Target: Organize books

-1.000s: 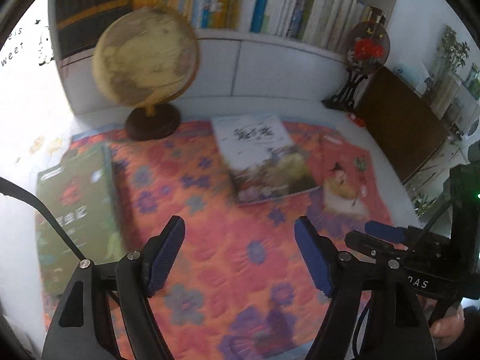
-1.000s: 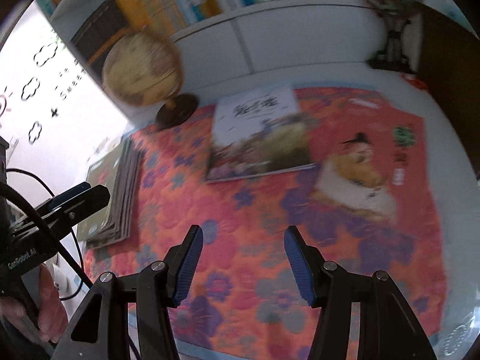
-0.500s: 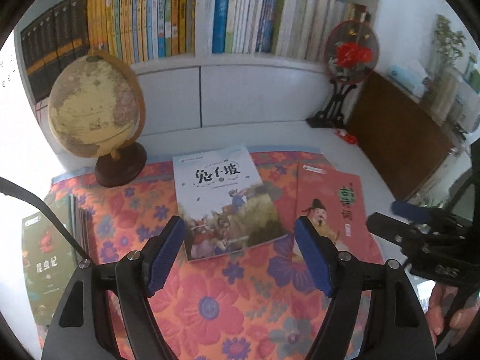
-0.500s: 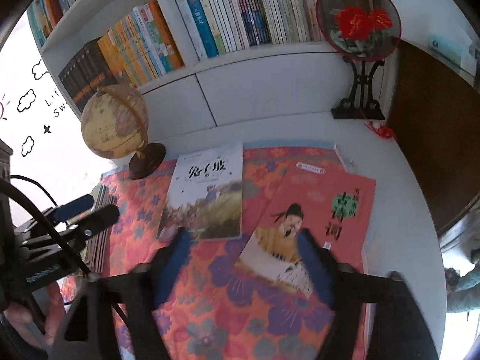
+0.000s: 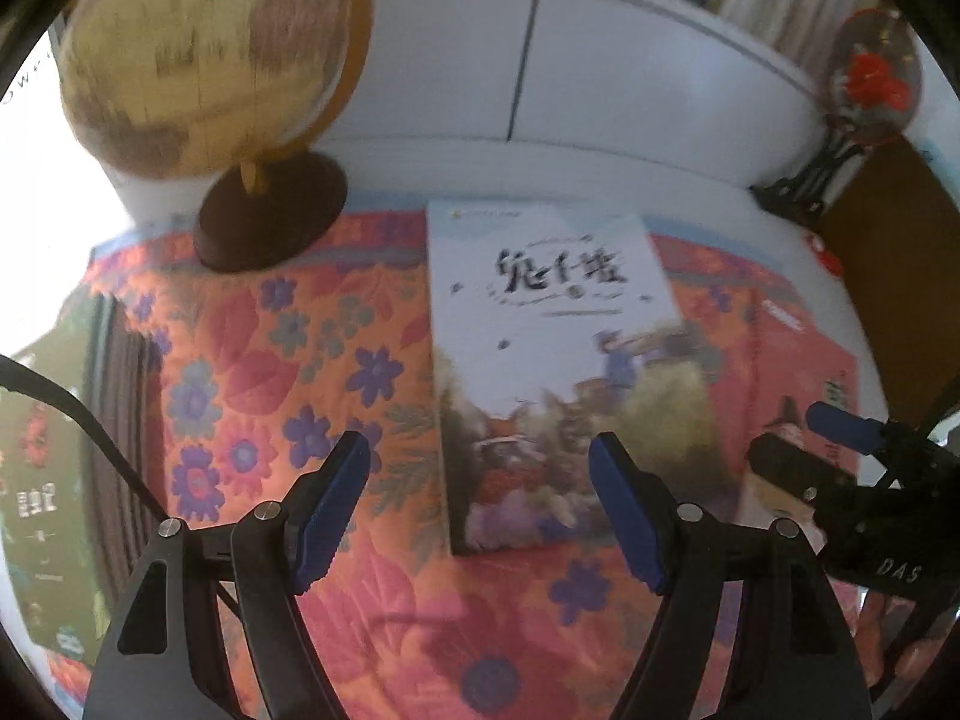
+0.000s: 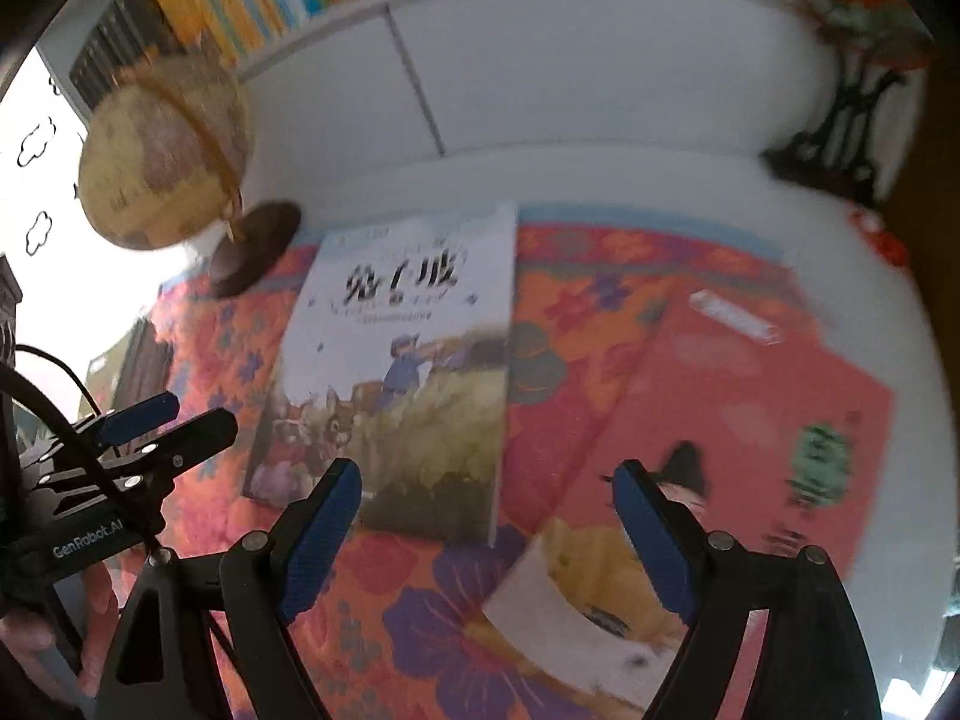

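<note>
1. Seen from the left wrist, the left gripper has its blue-padded jaws spread wide with nothing between them; it hangs over the orange floral cloth.
2. Just ahead of the gap, slightly toward the right jaw, lies the white illustrated picture book, flat on the cloth, its long axis running away from the camera and its black title at the far end.
3. To its right, partly hidden by the right gripper, lies one red picture book; at the far left sits a dark stack of green-covered books, too blurred to count.
4. One tan globe on a brown round base stands beyond the cloth's far left corner.
5. Next, from the right wrist, the right gripper is likewise wide apart and holds nothing.
6. Between its jaws shows cloth; the white book lies ahead toward the left jaw, long axis pointing away.
7. Under the right jaw lies the red book, tilted diagonally, its top toward the far right.
8. Two loose books are in view, well apart from the globe.
</note>
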### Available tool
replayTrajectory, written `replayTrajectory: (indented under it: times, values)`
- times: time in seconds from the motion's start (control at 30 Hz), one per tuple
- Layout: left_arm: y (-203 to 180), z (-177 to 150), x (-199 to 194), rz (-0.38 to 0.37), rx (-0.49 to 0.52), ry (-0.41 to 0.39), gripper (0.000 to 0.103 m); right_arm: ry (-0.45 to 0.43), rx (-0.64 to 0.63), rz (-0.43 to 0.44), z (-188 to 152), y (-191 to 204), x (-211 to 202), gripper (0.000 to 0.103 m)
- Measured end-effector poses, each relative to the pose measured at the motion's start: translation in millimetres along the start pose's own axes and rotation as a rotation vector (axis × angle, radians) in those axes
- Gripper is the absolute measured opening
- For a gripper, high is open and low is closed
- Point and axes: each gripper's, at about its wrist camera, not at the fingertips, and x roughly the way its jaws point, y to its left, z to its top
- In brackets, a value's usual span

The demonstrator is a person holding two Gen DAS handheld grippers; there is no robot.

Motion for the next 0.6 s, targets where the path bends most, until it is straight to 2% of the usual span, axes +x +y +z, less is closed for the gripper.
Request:
replayTrajectory:
  times: [0.13, 0.27, 0.3, 0.33, 0.37, 0.4, 0.43, 0.5, 0.57, 0.6]
  values:
    - [11.9, 0.0, 20.3, -0.011, -0.033, 0.006, 0.072, 0.033, -0.005, -0.022, 4.7, 1.4, 32.6, 0.084]
    - [17.1, 1.4, 35.9, -0.031, -0.047, 0.018, 0.070, -0.001, -0.023, -0.054, 9.3, 1.4, 43.3, 0.084]
    - [17.4, 1.0, 39.0, -0.037, -0.047, 0.023, 0.067, 0.003, -0.030, -0.052, 10.6, 2.6, 46.0, 0.080]
    - [17.2, 0.8, 42.5, -0.050, -0.044, 0.030, 0.058, 0.007, -0.033, -0.041, 11.3, 3.6, 48.1, 0.075]
    - [16.3, -0.4, 47.3, -0.066, -0.038, 0.044, 0.049, 0.012, -0.029, -0.027, 11.6, 4.2, 52.0, 0.062]
    - [15.0, -1.5, 52.8, -0.073, -0.032, 0.060, 0.049, 0.007, -0.022, -0.030, 11.2, 4.3, 53.9, 0.059]
    - [15.1, -2.8, 52.2, -0.077, -0.031, 0.029, 0.049, -0.011, -0.013, -0.034, 10.6, 4.3, 53.9, 0.058]
    - [15.2, -2.3, 50.9, -0.088, -0.038, 0.028, 0.048, -0.025, 0.001, -0.015, 8.8, 5.2, 53.3, 0.056]
    - [15.1, -3.0, 48.1, -0.161, -0.048, 0.040, 0.047, -0.018, -0.012, 0.021, 7.8, 10.2, 52.3, 0.056]
    - [13.2, -5.1, 45.2, -0.155, -0.043, 0.039, 0.045, -0.016, -0.024, 0.013, 5.4, 15.0, 51.4, 0.056]
